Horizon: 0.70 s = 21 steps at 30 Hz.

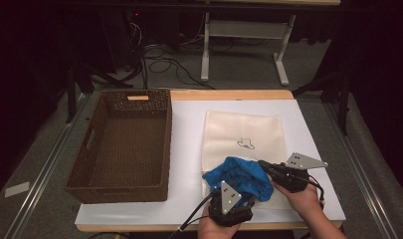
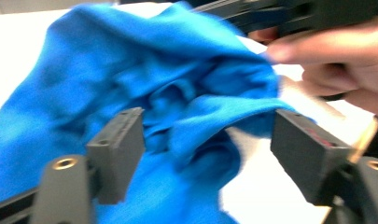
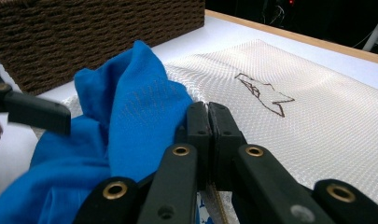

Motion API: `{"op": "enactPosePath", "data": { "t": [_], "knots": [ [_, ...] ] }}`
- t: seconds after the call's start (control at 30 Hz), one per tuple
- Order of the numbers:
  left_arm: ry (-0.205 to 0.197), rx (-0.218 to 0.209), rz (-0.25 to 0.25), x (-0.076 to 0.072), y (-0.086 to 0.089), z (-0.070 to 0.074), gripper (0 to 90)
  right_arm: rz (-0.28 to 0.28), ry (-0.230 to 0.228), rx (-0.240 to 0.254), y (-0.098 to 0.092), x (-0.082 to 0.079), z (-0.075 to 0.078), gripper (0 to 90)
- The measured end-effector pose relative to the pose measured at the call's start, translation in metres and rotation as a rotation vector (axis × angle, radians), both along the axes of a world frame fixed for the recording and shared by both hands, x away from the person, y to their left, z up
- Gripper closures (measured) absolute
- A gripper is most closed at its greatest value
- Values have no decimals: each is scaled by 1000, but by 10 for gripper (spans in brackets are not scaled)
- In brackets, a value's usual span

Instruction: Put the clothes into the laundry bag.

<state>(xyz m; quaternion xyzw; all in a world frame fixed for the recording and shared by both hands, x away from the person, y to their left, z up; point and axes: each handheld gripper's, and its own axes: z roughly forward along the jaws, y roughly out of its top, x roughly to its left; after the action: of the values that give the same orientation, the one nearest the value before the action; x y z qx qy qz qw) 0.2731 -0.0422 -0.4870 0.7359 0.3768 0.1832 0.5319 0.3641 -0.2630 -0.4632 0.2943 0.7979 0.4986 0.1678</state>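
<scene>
One dark outline drawing [image 1: 246, 143], no words, marks the cream bag [image 1: 239, 130]; left gripper [image 2: 207, 144] gapes around blue cloth [image 1: 239, 177], right gripper [image 3: 208, 122] clamped.

The left hand-held gripper [image 1: 235, 206] has a black body topped by a grey three-cornered plate dotted with small dark holes, and a black cable trails from its rear. Its two jaws are matte dark-grey blocks on black links, each link pinned with a brass-coloured ring; the one jaw carries a faint red mark. The right hand-held gripper [image 1: 264, 165] matches it: black housing, grey triangular plate with holes, thin black cable behind, brass-ringed pivots on black arms.
</scene>
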Motion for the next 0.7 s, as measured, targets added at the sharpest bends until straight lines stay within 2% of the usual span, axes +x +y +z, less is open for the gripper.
{"op": "enactPosePath", "data": {
  "t": [0.07, 0.1, 0.13, 0.2, 0.3, 0.33, 0.4, 0.5, 0.57, 0.6, 0.7],
  "knots": [
    [-27, -11, -20, 5, -3, 1, 502, 2, -3, 1, 0, 0, 0, 896],
    [-33, -18, -8, 9, -4, 1, 574, 2, -3, 2, 0, 0, 0, 896],
    [-20, -26, 17, 16, -6, 1, 605, 3, -3, 3, 0, 0, 0, 896],
    [-2, -23, 42, 28, -6, 0, 733, 2, 1, 6, 0, 0, -1, 896],
    [53, 18, 82, 48, -6, -8, 818, 4, 1, 6, -1, 0, -1, 897],
    [73, 22, 99, 54, -6, -13, 818, 2, 5, 7, -1, -1, 0, 896],
    [86, 31, 108, 59, -7, -18, 810, 6, 2, 8, -1, -1, 0, 897],
    [89, 12, 102, 56, -5, -19, 710, 6, 0, 7, -1, -1, 0, 896],
    [75, -3, 82, 47, 0, -14, 608, 6, -1, 10, -2, -1, 0, 897],
    [56, -3, 77, 42, 4, -12, 555, 7, -4, 10, -2, 0, 0, 896],
    [23, 10, 79, 24, 16, -7, 472, 4, -4, 8, -2, -1, 0, 896]
  ]
}}
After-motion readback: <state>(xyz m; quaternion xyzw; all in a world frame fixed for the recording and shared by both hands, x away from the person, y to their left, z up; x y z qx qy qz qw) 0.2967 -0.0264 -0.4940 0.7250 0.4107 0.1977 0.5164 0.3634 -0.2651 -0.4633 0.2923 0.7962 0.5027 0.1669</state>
